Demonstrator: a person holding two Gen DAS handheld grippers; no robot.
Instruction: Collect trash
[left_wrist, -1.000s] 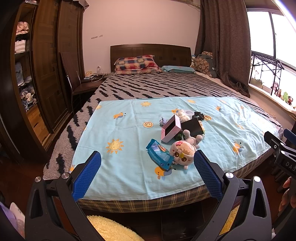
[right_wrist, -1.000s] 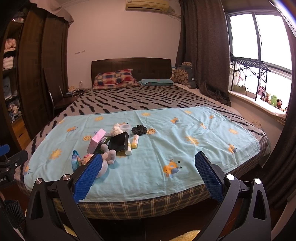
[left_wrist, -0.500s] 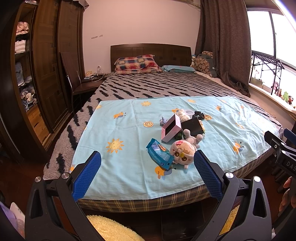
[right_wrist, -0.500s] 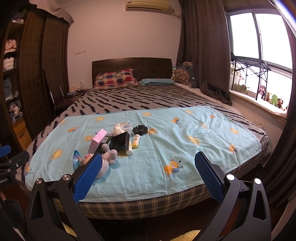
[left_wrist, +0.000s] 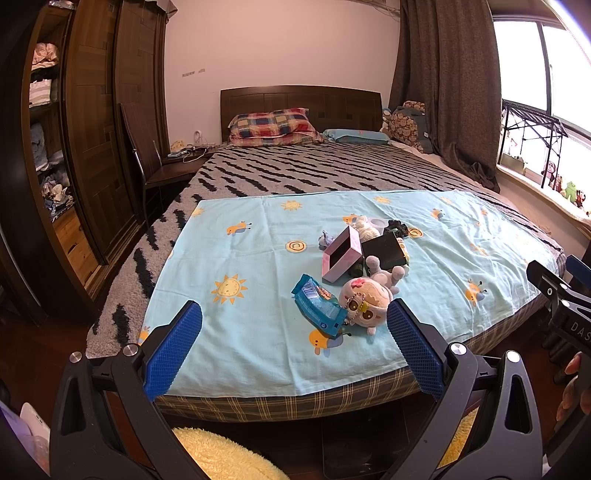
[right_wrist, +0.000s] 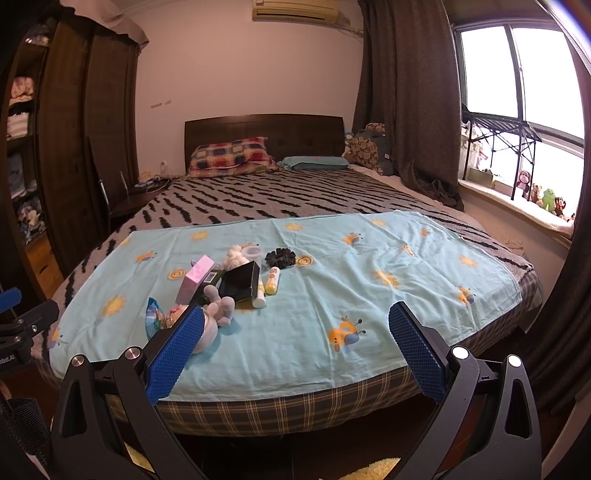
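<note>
A heap of items lies on the light blue sheet (left_wrist: 258, 266) at the bed's foot: a blue snack wrapper (left_wrist: 317, 306), a pink box (left_wrist: 341, 254), a black box (left_wrist: 384, 251), a plush doll (left_wrist: 365, 299) and a yellow tube (right_wrist: 273, 281). My left gripper (left_wrist: 293, 321) is open and empty, short of the bed edge, in line with the wrapper. My right gripper (right_wrist: 295, 325) is open and empty, right of the heap. The heap shows in the right wrist view with the black box (right_wrist: 242, 280) and pink box (right_wrist: 195, 278).
A dark scrunchie (right_wrist: 280, 256) and a white plush (right_wrist: 234, 258) lie behind the boxes. A wooden wardrobe (left_wrist: 85, 129) and chair (left_wrist: 147, 162) stand left. A window sill with toys (right_wrist: 535, 195) is right. Yellow fluffy rug (left_wrist: 221, 458) lies on the floor below.
The right wrist view has crept slightly closer to the bed. The left gripper has barely moved. Both stay open.
</note>
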